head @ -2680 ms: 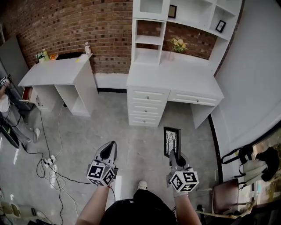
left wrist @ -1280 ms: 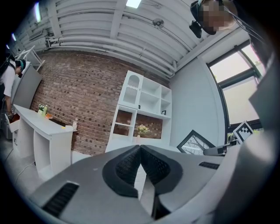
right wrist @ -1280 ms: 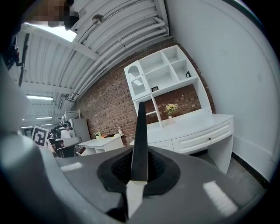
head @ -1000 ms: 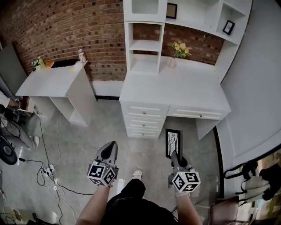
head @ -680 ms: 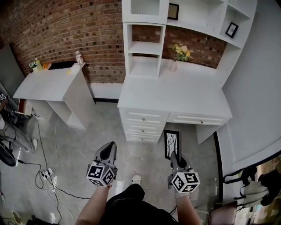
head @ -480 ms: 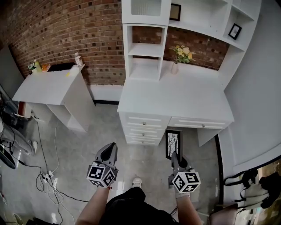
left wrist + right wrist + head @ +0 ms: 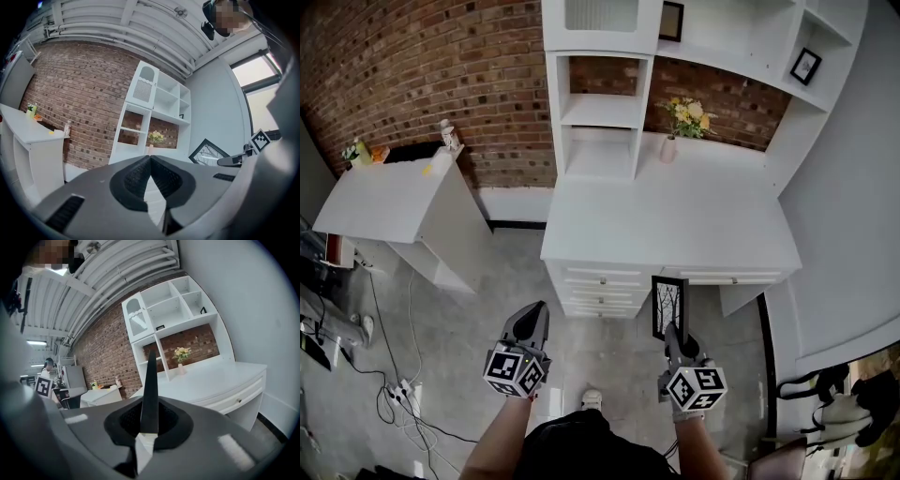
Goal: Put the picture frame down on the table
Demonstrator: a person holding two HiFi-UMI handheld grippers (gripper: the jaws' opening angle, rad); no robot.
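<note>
Head view: right gripper (image 7: 669, 330) clamps black rectangular picture frame (image 7: 667, 302) at five o'clock, short of white desk (image 7: 675, 220) at twelve; left gripper (image 7: 533, 314) closed together, empty; narrow bottom-edge hold (judged) could let frame swing against desk.

picture frame (image 7: 668, 305) base hidden, shelving (image 7: 598, 112) top cropped

Grey left gripper (image 7: 536, 308), right gripper (image 7: 667, 329), black-and-white marker cubes (image 7: 516, 372), black clothing (image 7: 581, 446)
</note>
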